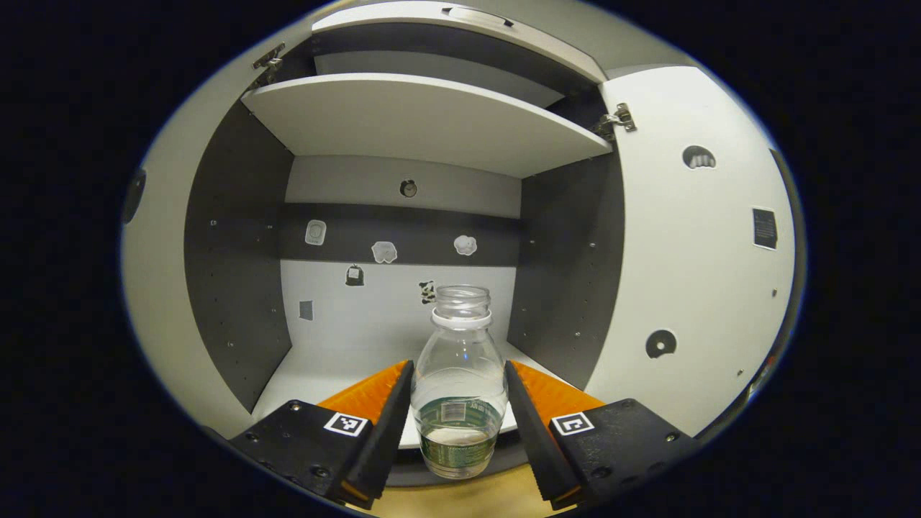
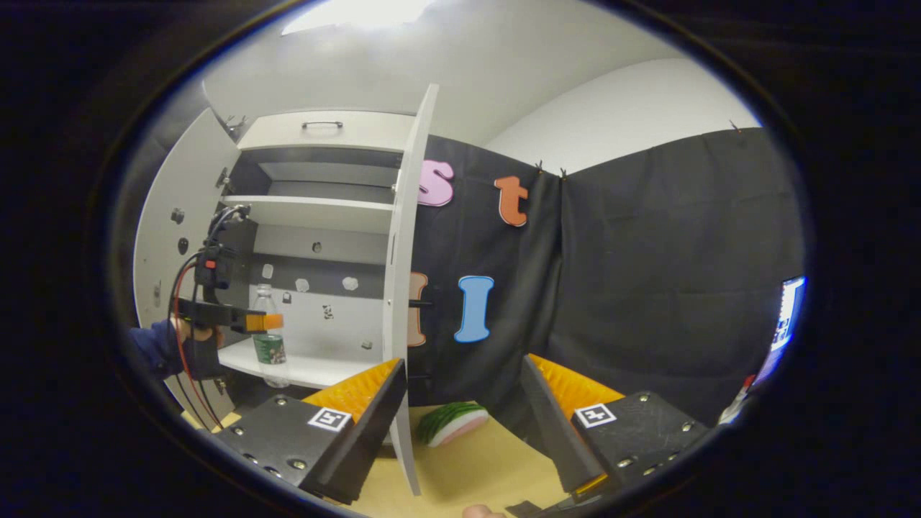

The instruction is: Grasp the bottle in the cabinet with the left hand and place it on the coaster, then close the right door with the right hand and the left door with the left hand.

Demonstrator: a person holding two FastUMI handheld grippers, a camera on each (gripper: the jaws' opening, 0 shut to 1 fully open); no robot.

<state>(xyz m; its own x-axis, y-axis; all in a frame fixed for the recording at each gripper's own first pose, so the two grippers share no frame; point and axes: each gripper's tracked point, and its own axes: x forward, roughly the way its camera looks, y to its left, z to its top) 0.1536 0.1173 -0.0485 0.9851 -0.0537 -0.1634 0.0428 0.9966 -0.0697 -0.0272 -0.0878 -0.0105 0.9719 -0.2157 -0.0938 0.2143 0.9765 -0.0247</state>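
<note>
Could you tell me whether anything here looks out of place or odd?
One oddity: the bottle, held upright between the left gripper fingers at the cabinet front, has no cap though it holds some liquid.

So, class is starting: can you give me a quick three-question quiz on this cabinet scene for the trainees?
1. True or false: the bottle has a cap on.
2. The cabinet doors are: A both open, B both shut, C one open and one shut.
3. Which claw has its fingers on either side of the bottle?

Key: 1 false, the neck is open. 2 A. 3 the left claw.
</note>
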